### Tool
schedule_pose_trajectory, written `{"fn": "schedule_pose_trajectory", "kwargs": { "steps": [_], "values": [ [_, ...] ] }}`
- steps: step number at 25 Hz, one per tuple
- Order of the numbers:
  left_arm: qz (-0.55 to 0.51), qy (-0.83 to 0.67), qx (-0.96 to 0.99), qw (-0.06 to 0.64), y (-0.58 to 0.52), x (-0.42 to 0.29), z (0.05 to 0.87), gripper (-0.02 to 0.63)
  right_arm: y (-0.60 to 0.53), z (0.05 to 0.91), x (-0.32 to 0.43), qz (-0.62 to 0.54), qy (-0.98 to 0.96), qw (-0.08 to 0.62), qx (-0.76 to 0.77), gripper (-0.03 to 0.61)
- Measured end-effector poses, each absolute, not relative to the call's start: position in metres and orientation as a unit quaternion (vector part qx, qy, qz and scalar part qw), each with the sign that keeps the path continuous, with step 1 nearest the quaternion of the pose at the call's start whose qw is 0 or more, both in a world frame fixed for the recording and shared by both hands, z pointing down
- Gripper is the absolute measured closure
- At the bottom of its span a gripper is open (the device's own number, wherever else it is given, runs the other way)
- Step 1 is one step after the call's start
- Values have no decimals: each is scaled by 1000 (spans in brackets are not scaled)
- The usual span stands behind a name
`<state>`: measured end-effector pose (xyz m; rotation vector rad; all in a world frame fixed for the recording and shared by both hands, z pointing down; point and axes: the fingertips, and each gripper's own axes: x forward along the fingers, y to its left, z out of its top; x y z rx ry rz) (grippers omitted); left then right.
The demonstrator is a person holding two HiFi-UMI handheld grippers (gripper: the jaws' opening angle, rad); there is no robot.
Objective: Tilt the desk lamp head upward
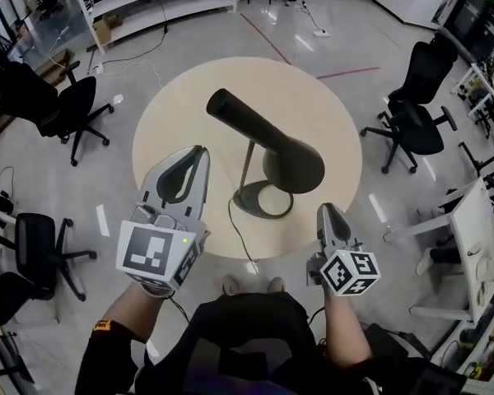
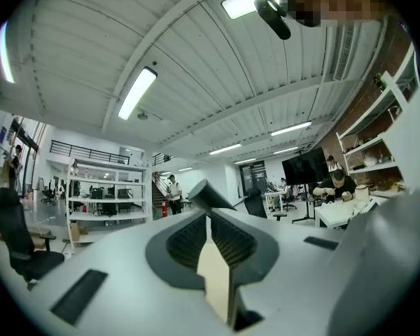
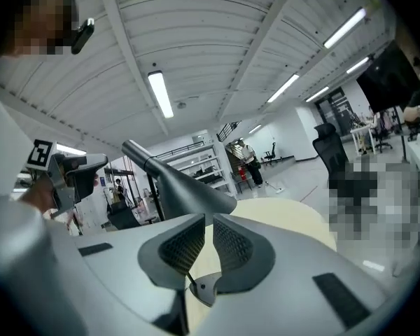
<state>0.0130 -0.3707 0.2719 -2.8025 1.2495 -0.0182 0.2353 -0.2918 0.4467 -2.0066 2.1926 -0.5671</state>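
The matt dark-grey, cone-shaped desk lamp head (image 1: 263, 138) looks rigid, smooth and fairly light, probably on a stiff hinge. The slim end would fit a pinch best. Its long axis runs from that raised narrow end, ahead of the left tool (image 1: 200, 150), down to the wide end just ahead of the right tool (image 1: 324, 208). It stands on the round beige bench (image 1: 329, 105). Both tools are closed and empty.

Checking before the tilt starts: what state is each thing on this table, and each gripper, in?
Desk lamp: standing on the table, untouched.
Lamp head: slanted, wide end low, narrow end high.
Cord: trailing off the table's near edge.
Left gripper: shut, empty.
Right gripper: shut, empty.
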Motion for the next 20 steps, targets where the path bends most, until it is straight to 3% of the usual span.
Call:
{"fn": "schedule_pose_trajectory", "kwargs": {
  "steps": [2, 4, 12, 20],
  "values": [
    [-3, 418, -907, 55, -379, 16, 256, 563, -302, 447, 247, -208, 725, 88, -651, 547],
    [-7, 429, -901, 68, -387, 24, 245, 550, -313, 449, 263, -227, 726, 110, -639, 494],
    [-25, 480, -872, 95, -423, 72, 209, 511, -351, 468, 320, -320, 738, 188, -564, 488],
    [-65, 499, -860, 88, -448, 91, 210, 511, -383, 484, 316, -418, 735, 267, -462, 488]
  ]
}}
